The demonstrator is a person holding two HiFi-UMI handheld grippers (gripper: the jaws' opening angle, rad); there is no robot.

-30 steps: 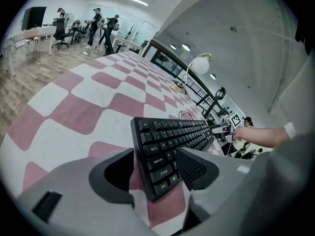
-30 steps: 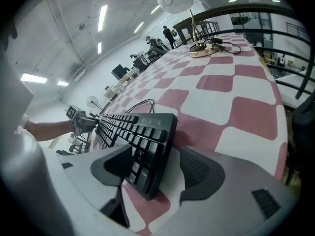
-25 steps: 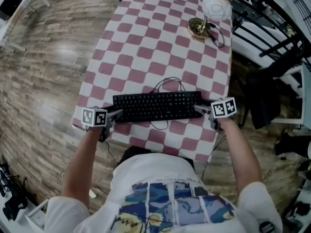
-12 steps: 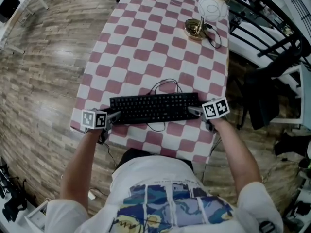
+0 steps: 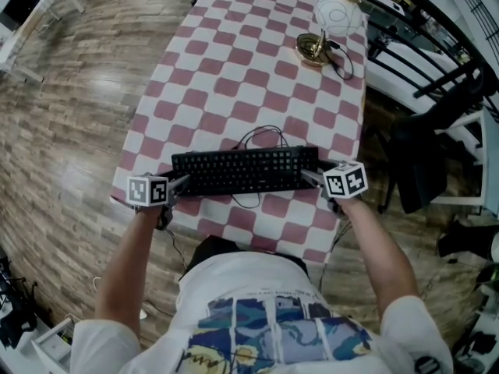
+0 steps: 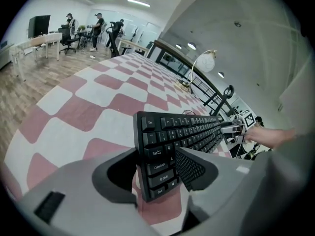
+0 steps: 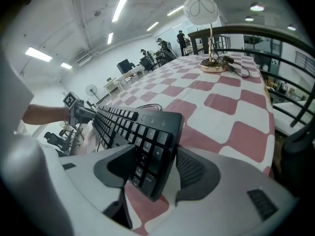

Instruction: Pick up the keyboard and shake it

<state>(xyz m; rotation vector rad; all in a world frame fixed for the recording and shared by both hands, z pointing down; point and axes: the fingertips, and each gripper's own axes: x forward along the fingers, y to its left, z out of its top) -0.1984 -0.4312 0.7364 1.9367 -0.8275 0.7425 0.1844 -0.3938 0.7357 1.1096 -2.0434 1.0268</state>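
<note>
One lamp (image 5: 337,10) far beyond keyboard (image 5: 245,170); cable (image 5: 269,128) behind.

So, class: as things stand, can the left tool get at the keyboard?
Probably yes. The left tool straddles the left end of the keyboard: its jaws have just been closing with that end between them, and nothing else blocks it. The pads don't seem to press yet.

The head view looks steeply down; both gripper views, low and close, face each other along the keyboard (image 5: 245,170).
</note>
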